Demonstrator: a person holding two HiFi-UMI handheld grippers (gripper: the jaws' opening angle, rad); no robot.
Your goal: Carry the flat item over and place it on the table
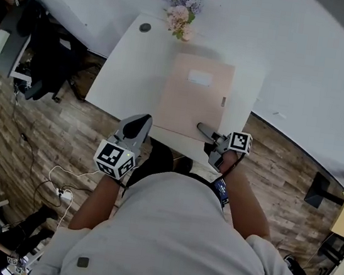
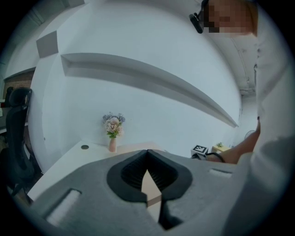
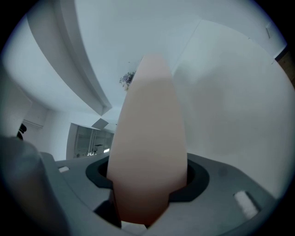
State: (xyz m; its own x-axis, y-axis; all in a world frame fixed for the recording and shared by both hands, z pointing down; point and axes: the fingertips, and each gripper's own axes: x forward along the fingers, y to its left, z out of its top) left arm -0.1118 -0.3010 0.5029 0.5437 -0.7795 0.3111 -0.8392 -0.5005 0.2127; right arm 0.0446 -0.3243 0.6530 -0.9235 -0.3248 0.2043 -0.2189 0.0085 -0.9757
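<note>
Bearing a blank-looking white label (image 1: 200, 77) whose print, if any, is too small to read, the flat item (image 1: 194, 95) is a pale pink sheet spread over the right half of the white surface (image 1: 130, 71), its near edge close to the surface's near edge; whether it rests there or hangs just above cannot be told. The only other markings are the black-and-white square patterns on the gripper cubes. Both forearms reach forward from the person's body, with each gripper pointing toward the far edge and tipped slightly down. The left gripper (image 1: 145, 121) is clenched on the item's near left corner, and a thin pink sliver (image 2: 152, 184) shows between its dark pads. The right gripper (image 1: 201, 127) grasps the near right part of the item, whose broad pink face (image 3: 150, 138) fills the space between its jaws. At the far edge a small vase (image 1: 186, 34) holds pink and lilac flowers (image 1: 182, 9)
</note>
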